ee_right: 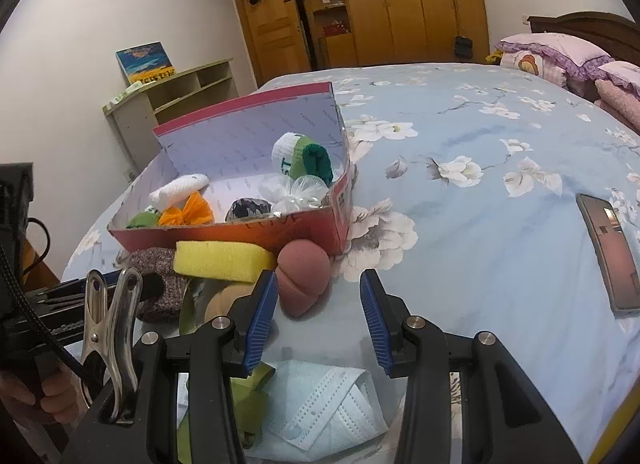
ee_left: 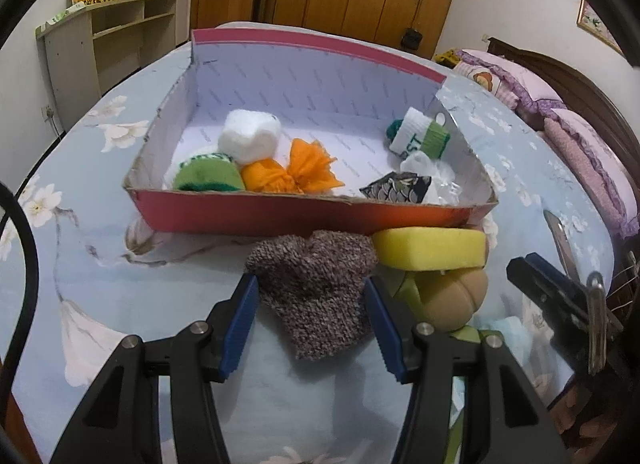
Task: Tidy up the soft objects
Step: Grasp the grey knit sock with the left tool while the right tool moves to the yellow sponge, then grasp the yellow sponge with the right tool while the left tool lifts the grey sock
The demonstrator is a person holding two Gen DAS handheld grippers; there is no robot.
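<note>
A red cardboard box (ee_left: 304,216) (ee_right: 240,234) lies on the bed and holds rolled socks, an orange tuft (ee_left: 304,170) and other soft items. In front of it lie a brown knitted sock (ee_left: 316,288) (ee_right: 164,284), a yellow sponge (ee_left: 430,248) (ee_right: 222,258), a tan squishy ball (ee_left: 456,296) and a reddish-brown squishy ball (ee_right: 302,276). My left gripper (ee_left: 310,290) is open, its fingers on either side of the knitted sock. My right gripper (ee_right: 318,284) is open and empty, just right of the reddish ball. A pale blue face mask (ee_right: 324,408) lies under the right gripper.
A phone (ee_right: 610,252) lies on the floral blue bedsheet to the right. Pink pillows (ee_right: 560,56) sit at the headboard. A metal clip (ee_right: 112,328) hangs on the right gripper's left side. A shelf unit (ee_left: 104,48) and wooden wardrobes (ee_right: 400,4) stand behind.
</note>
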